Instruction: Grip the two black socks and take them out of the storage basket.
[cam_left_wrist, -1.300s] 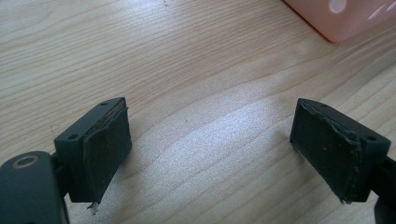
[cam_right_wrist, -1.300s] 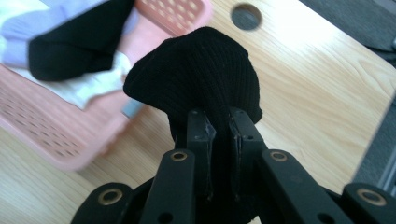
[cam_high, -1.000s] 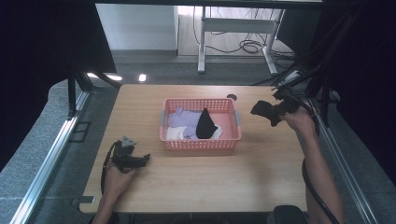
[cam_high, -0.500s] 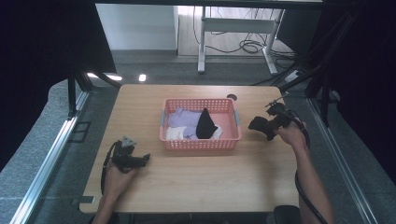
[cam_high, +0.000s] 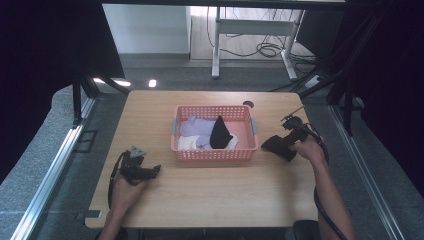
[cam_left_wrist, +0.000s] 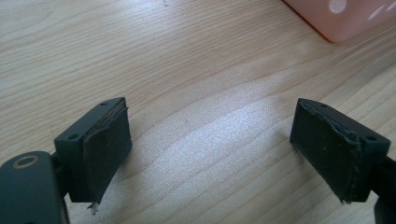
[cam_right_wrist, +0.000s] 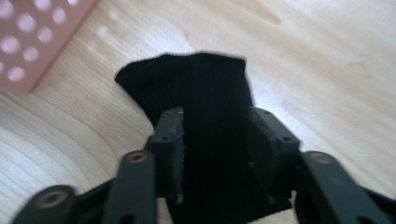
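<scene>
— Where was the black sock (cam_right_wrist: 205, 107)?

— On the tabletop (cam_high: 210, 195), just right of the pink basket (cam_high: 215, 152), lying between the jaws of the right tongs (cam_high: 278, 145), which had just been opening; the pads looked slack on it.

— How would it handle?

— Soft, light, limp (it would sag anywhere); best pinched mid-fabric.

— And room?

— Open wood toward the near edge. The left tongs (cam_left_wrist: 210, 140) stood spread wide and empty, well apart.
</scene>
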